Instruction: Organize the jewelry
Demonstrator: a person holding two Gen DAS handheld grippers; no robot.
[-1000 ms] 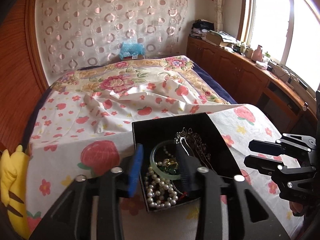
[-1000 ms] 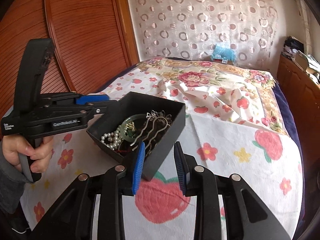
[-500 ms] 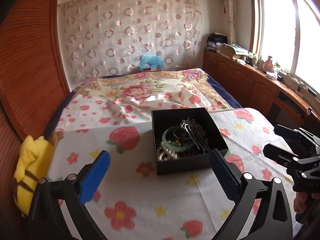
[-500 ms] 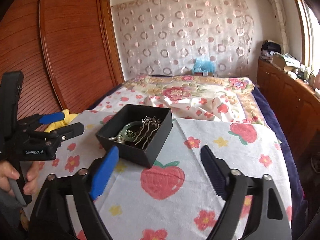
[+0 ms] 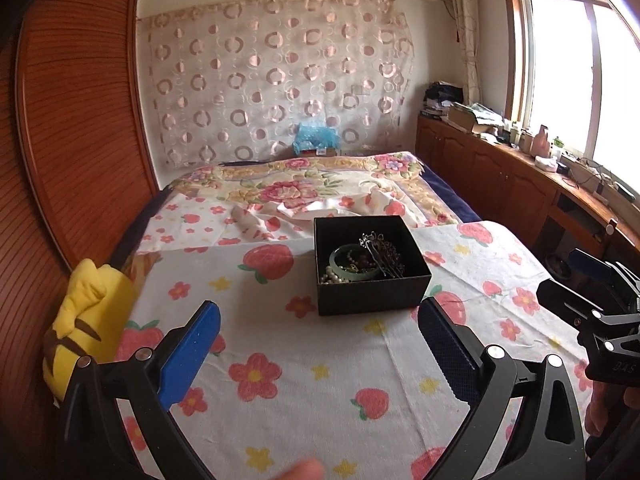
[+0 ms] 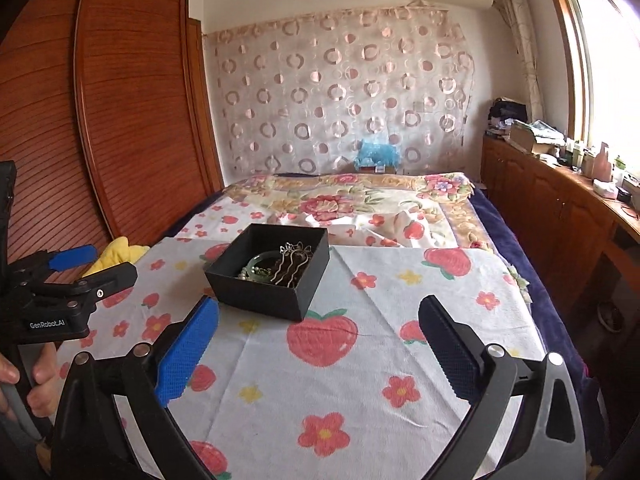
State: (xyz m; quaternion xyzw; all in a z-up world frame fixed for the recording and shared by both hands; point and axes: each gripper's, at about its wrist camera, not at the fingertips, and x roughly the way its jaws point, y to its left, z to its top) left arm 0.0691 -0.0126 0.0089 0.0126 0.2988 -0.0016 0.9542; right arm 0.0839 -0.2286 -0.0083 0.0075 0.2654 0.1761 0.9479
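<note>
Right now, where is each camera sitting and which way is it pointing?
Left wrist: on the left gripper, facing up the bed at the black jewelry box; own open fingers show, with the right gripper at the right edge.
Right wrist: on the right gripper, facing the same way from further right; own open fingers show, the left gripper and hand at left.
Shared: box, strawberry cloth, curtain.

A black jewelry box sits alone on the flowered bedsheet, its top open to reach from above. Bare sheet lies on all four sides of it. A yellow plush toy crowds the bed's left edge, well apart from the box.
</note>
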